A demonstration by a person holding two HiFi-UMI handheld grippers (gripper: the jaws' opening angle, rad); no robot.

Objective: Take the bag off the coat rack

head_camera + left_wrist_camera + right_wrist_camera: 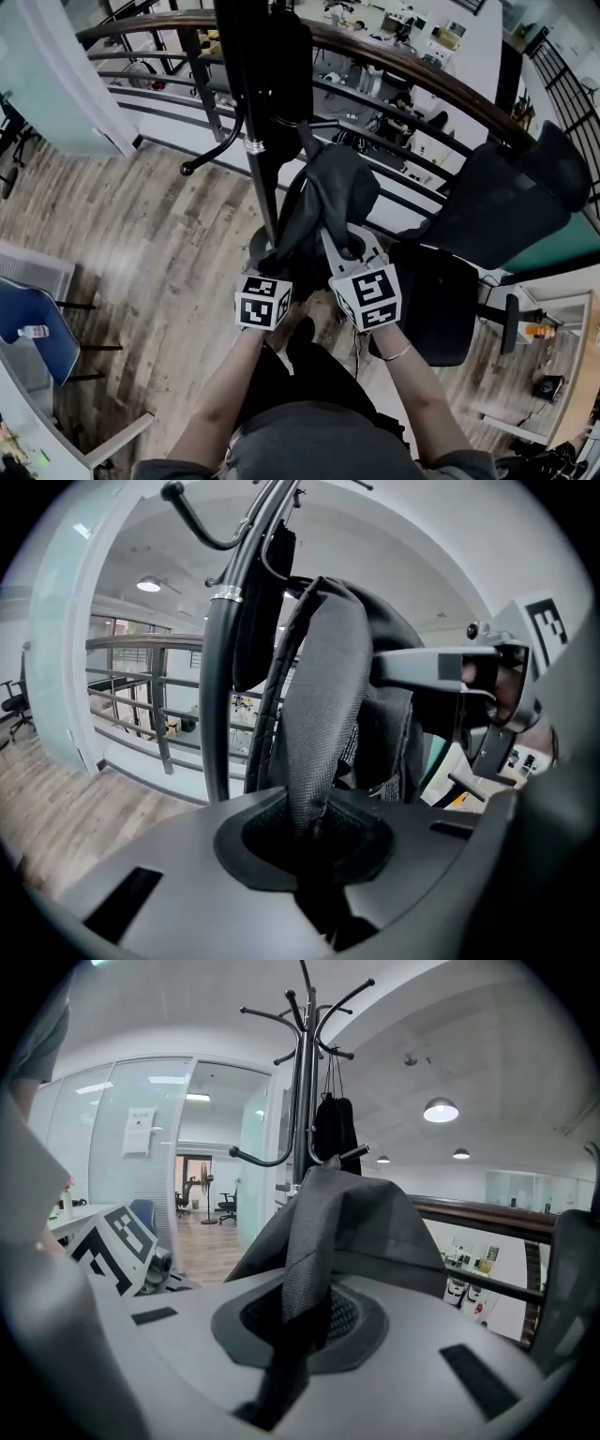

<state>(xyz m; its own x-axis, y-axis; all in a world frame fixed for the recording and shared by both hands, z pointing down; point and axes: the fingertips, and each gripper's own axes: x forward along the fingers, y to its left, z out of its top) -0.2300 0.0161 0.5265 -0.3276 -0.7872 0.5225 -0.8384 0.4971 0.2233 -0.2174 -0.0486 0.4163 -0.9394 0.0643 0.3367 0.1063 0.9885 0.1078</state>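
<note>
Underfoot, wood-plank floor (141, 234) across most of the head view, bounded by a curved railing (412, 70) with a brown handrail, desks of a lower office level beyond. To the right, close by that railing, a dark mesh office chair (506, 202). Dead ahead, rising from a round base, the black coat rack (248, 103), curved hooks branching off its pole at several heights (a second dark bag (335, 1129) hanging high up, plain in the right gripper view). Hard against the pole, lower down, the bag (328, 202): dark grey fabric, held up between both grippers, draped and folded over at the top. Strap on a hook or off it: impossible to tell. At the bag's left side, the left gripper (314, 832), jaws closed tight on a grey webbing strap (323, 696) running upward out of the pads. At its right side, the right gripper (300, 1312), likewise clamped on a strip of the same woven fabric, body of the bag bunched just beyond. Side by side and close together, the two tools, each topped by a marker cube (262, 302) facing the head camera. Behind them, two bare forearms reaching in from the bottom edge, a thin bracelet (398, 353) on the right wrist. Far left, on a blue chair (37, 337), a small clear bottle (33, 332).
</note>
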